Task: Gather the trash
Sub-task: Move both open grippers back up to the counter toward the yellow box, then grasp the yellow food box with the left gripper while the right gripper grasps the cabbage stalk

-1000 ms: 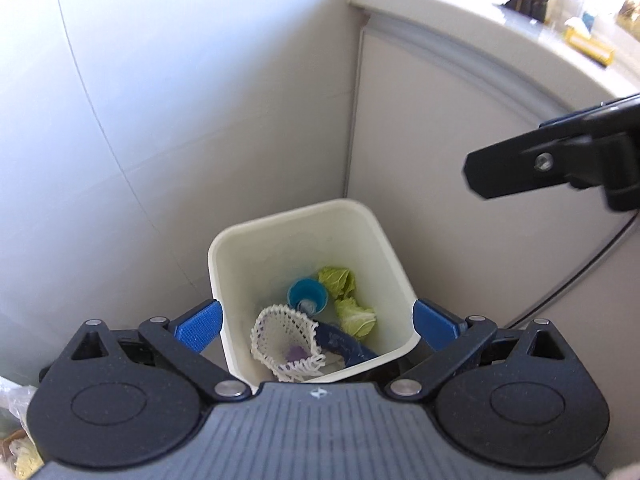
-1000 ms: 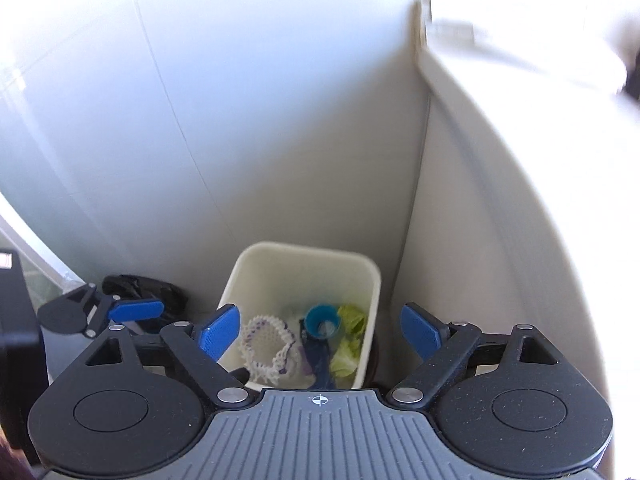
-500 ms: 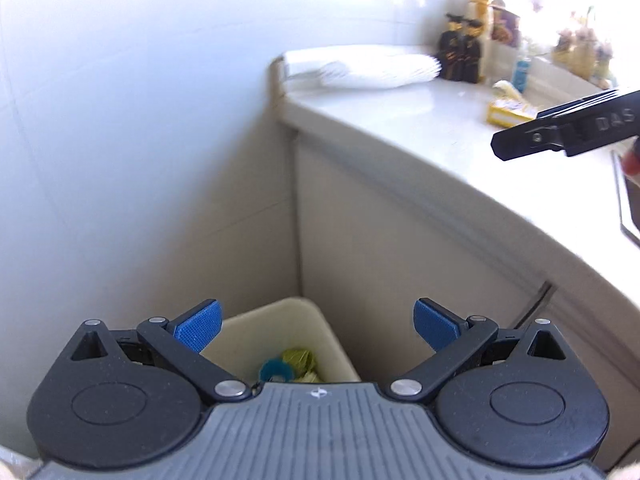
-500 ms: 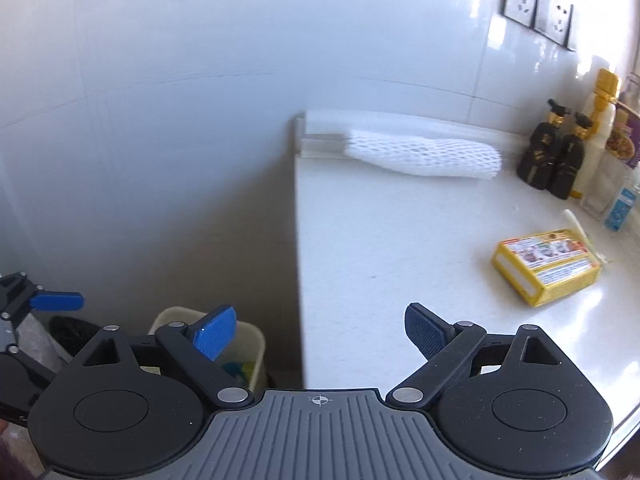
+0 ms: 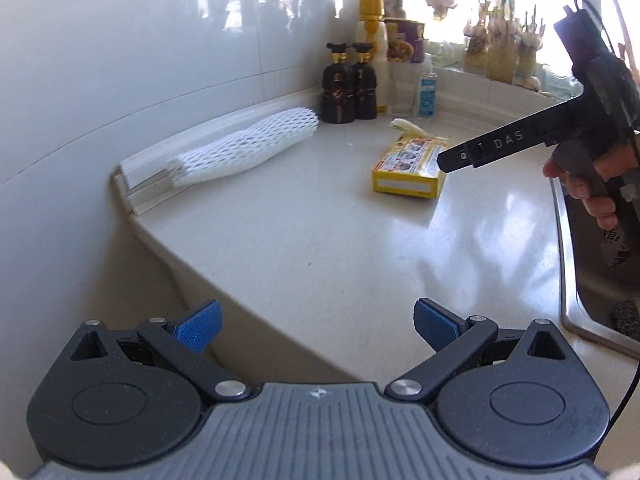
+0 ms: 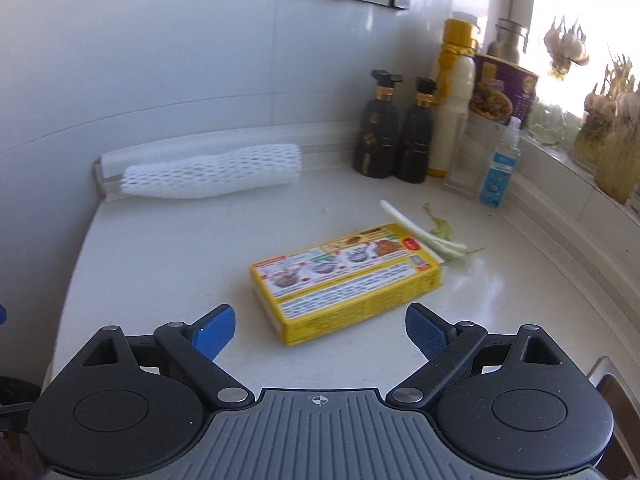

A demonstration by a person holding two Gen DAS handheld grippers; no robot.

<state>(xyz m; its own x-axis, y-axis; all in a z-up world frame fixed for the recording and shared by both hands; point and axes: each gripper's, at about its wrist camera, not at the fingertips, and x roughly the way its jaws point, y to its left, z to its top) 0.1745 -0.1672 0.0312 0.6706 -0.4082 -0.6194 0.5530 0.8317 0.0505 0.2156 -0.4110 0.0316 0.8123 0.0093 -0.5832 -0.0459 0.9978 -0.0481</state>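
My right gripper [image 6: 318, 330] is spread and empty; the yellow box [image 6: 346, 280] lies on the counter [image 6: 160, 264] at 12 o'clock, long axis toward 2; my left gripper [image 5: 316, 326], also spread, is farther.

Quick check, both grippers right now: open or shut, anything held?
Left gripper: open, holding nothing, above the countertop edge.
Right gripper: open, holding nothing, facing the yellow box.
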